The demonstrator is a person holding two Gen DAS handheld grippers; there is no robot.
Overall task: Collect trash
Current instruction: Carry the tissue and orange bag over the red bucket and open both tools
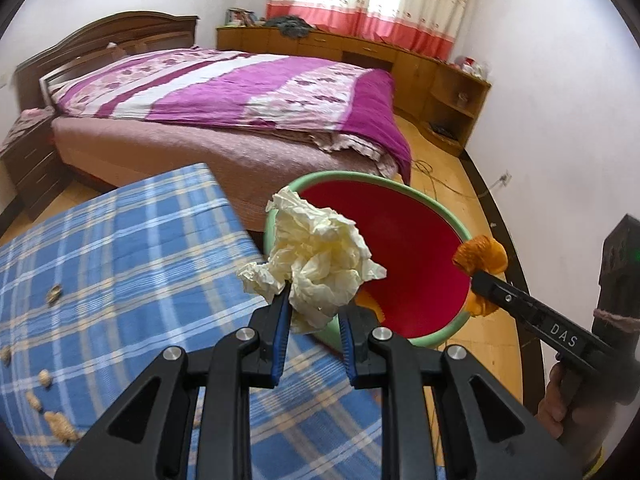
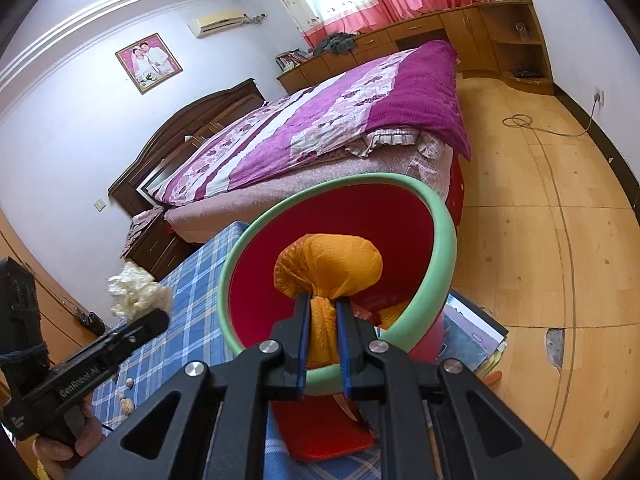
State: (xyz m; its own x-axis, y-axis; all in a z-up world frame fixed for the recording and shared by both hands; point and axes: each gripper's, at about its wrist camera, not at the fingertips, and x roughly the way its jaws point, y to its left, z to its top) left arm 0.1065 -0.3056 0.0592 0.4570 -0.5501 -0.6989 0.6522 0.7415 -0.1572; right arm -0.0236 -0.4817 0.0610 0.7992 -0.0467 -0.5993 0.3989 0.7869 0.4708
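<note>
My left gripper (image 1: 316,300) is shut on a crumpled cream tissue (image 1: 316,256), held just over the near left rim of a red bin with a green rim (image 1: 400,248). The tissue (image 2: 136,292) and the left gripper (image 2: 160,318) also show at the left of the right wrist view. My right gripper (image 2: 322,300) is shut on a piece of orange peel (image 2: 332,264), which hangs over the mouth of the bin (image 2: 440,248). From the left wrist view the peel (image 1: 480,258) and the right gripper (image 1: 478,278) sit at the bin's right rim. More orange scraps lie inside the bin.
A table with a blue plaid cloth (image 1: 120,264) carries several peanut shells (image 1: 46,380) at its left. Behind stands a bed with a purple quilt (image 1: 248,88). A wooden floor (image 2: 560,240) with a cable spreads to the right. A red flat object (image 2: 324,428) lies below the bin.
</note>
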